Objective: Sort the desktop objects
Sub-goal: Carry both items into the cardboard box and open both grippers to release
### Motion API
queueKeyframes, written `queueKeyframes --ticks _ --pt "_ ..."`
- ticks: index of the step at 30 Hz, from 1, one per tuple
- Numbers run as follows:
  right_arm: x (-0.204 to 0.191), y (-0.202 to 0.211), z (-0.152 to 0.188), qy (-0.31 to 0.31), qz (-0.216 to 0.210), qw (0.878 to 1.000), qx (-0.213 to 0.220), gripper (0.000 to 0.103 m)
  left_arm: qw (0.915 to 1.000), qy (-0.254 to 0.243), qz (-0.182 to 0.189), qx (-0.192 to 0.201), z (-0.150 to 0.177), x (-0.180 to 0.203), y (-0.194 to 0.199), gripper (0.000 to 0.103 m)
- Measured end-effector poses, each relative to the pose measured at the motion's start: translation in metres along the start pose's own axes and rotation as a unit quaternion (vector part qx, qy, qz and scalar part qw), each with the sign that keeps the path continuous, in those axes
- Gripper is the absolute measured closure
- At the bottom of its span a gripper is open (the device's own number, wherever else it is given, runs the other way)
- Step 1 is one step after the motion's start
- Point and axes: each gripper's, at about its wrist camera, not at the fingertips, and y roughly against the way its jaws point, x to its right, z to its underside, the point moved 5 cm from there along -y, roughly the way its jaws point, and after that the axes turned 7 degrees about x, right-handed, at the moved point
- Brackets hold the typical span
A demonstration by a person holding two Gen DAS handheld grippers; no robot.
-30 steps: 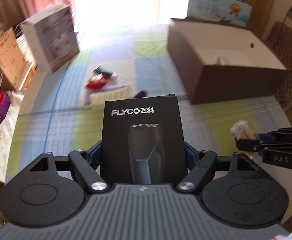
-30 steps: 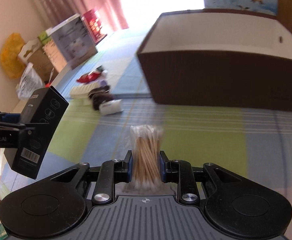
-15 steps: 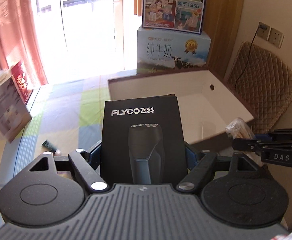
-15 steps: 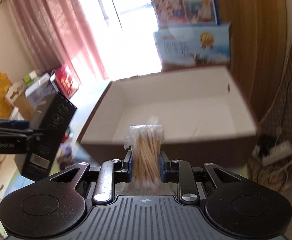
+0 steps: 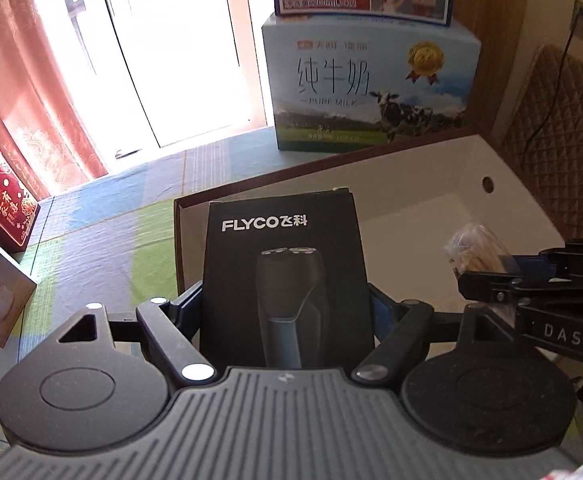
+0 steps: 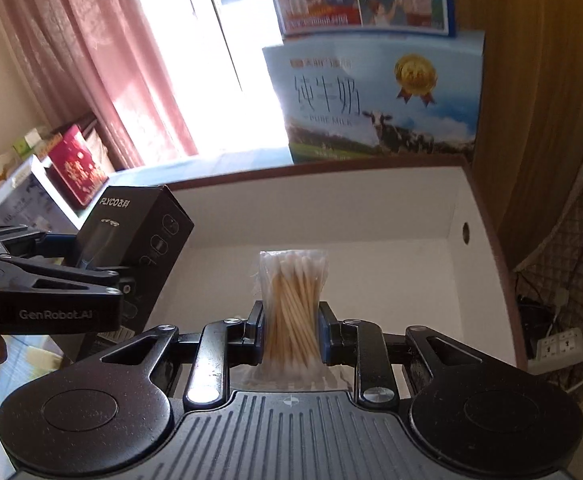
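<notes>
At 9 o'clock over the storage box (image 6: 371, 208), left gripper (image 5: 285, 312) clamps the black FLYCO shaver box (image 5: 283, 264) upright, above the box's left wall. At 3 o'clock, right gripper (image 6: 291, 328) pinches the cotton swab pack (image 6: 293, 300), upright over the white interior. Milk carton (image 6: 375, 96) sits at 12 o'clock behind.

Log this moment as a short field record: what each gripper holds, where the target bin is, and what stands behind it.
left gripper: shut on black FLYCO shaver box
right gripper: shut on clear bag of wooden cotton swabs
bin: brown open box with white inside, below both grippers
bin contents: none visible
behind bin: blue milk carton
</notes>
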Motion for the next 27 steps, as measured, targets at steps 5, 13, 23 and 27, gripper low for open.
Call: queueKeyframes --ticks 5,13,23,27 --pt "0.009 -0.034 0.0 0.0 0.01 0.999 -0.033 0.08 0.9992 -0.004 -0.024 -0.033 0.003 -0.003 -0.043 0.026" --pt "0.015 -0.066 0.001 -0.006 0.017 0.997 -0.069 0.08 0.9977 -0.006 -0.02 -0.064 0.007 0.003 -0.08 0.026" --pt "0.021 -0.086 -0.004 -0.002 0.022 0.997 -0.08 0.08 0.9974 -0.014 -0.022 -0.067 0.002 0.004 -0.092 0.025" --pt "0.022 -0.087 -0.005 0.006 0.025 0.997 -0.074 0.072 0.9976 -0.012 -0.025 -0.064 -0.001 0.001 -0.089 0.023"
